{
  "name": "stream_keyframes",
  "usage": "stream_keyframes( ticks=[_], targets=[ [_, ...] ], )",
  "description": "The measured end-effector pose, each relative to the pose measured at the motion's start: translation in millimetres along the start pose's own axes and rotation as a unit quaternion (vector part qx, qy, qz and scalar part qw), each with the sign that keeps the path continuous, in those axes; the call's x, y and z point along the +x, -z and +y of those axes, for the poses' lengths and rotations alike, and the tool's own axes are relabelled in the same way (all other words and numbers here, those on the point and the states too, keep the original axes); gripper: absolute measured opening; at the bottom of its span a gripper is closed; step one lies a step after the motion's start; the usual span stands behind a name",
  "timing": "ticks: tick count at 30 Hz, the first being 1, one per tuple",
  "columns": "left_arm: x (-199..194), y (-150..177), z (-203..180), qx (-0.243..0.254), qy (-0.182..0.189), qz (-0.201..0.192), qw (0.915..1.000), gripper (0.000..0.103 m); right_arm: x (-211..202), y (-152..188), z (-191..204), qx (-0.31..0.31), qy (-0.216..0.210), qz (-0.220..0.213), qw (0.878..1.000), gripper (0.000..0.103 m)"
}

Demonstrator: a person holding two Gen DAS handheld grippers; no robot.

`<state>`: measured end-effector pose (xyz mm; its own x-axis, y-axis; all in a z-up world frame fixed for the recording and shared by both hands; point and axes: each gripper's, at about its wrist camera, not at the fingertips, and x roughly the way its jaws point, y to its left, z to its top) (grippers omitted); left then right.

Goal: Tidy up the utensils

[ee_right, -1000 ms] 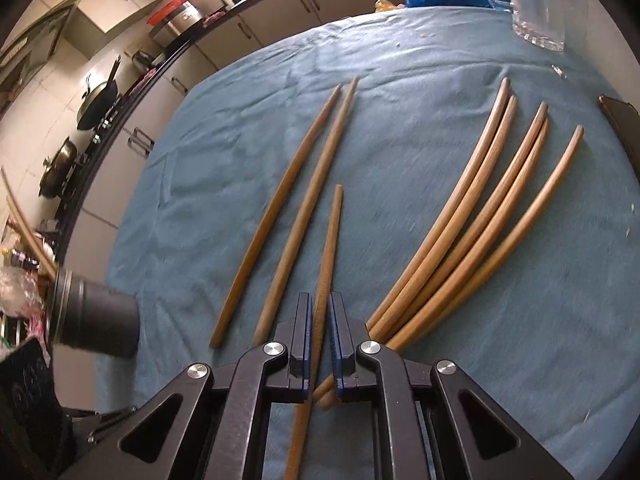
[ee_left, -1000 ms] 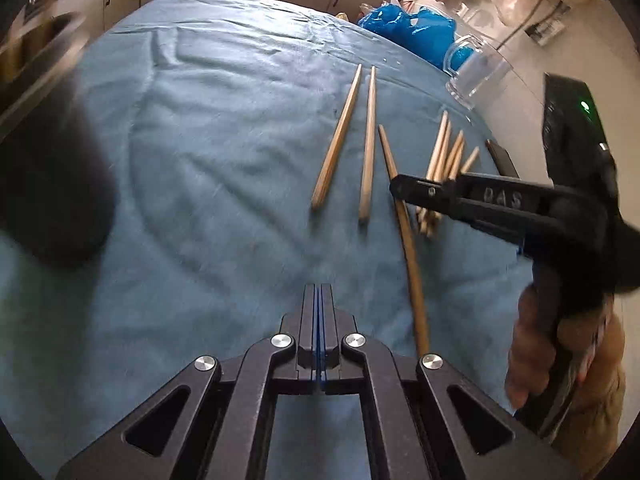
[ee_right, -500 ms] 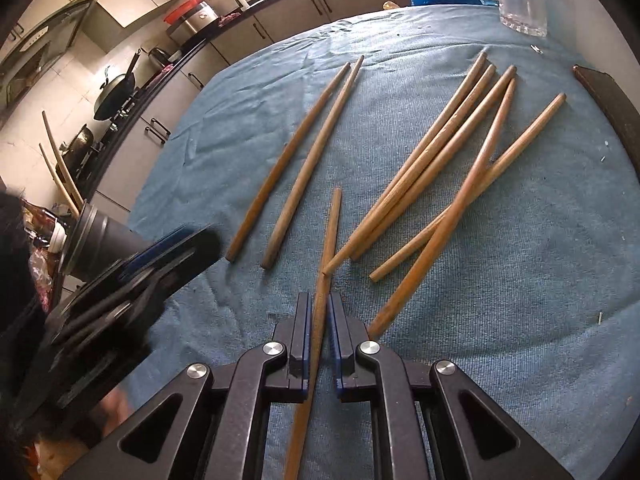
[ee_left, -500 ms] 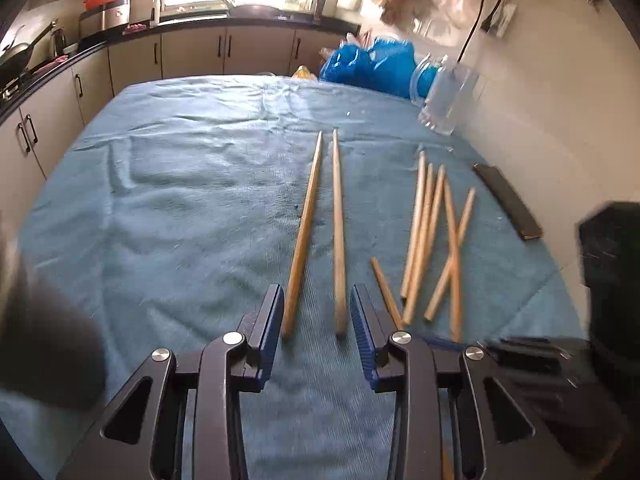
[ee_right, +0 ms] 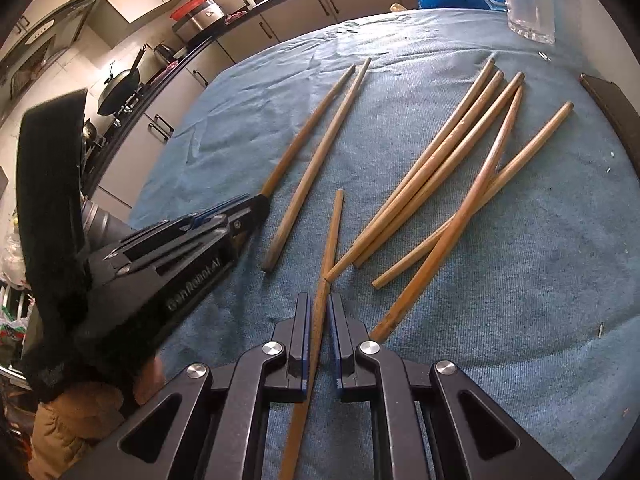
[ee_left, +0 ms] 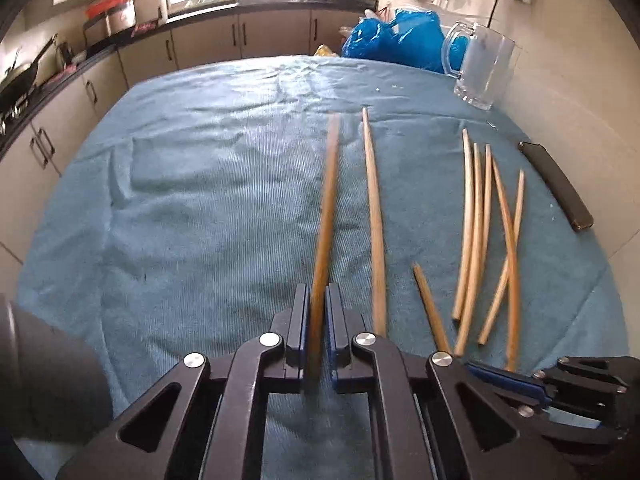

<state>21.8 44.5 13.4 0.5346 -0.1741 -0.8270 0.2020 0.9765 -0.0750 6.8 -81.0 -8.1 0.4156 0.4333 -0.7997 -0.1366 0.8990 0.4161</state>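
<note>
L gripper [ee_left: 318, 320] closing on a chopstick [ee_left: 326, 216], pads pressing it, left of the loose chopstick pile [ee_left: 480, 236] on blue cloth [ee_left: 200, 200]. R gripper [ee_right: 319, 332] clamps another chopstick [ee_right: 330, 240] just left of pile.

Bare blue cloth [ee_left: 208, 200] left and far, loose chopsticks [ee_left: 476, 232] crowding right, glass mug [ee_left: 480, 68] at far corner

Two chopsticks [ee_left: 372, 216] lie left of a crossed bundle [ee_left: 486, 236], glass mug [ee_left: 482, 66] apparently behind.
</note>
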Motion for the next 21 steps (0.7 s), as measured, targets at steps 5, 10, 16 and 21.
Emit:
stream_keyframes(
  ticks=[5, 10, 16, 21],
  targets=[
    [-26.0, 30.2, 20.5, -0.055, 0.042, 0.038, 0.9969, 0.006, -1.5, 1.6, 1.5, -0.002, 0.005, 0.002, 1.000, 0.009],
    [-67.8, 87.3, 32.9, -0.060, 0.044, 0.054, 0.9957, 0.007, -6.1, 14.6, 7.4, -0.016, 0.006, 0.014, 1.000, 0.009],
    [-102.6, 129.4, 37.4, -0.065, 0.070, 0.080, 0.9921, 0.007, -21.9, 49.1, 9.1, -0.027, -0.013, 0.044, 0.999, 0.009],
    [-124.8, 121.7, 28.6, -0.036, 0.073, 0.069, 0.9943, 0.007, -34.6, 66.6, 6.2, -0.036, -0.005, 0.060, 0.998, 0.009]
  ],
)
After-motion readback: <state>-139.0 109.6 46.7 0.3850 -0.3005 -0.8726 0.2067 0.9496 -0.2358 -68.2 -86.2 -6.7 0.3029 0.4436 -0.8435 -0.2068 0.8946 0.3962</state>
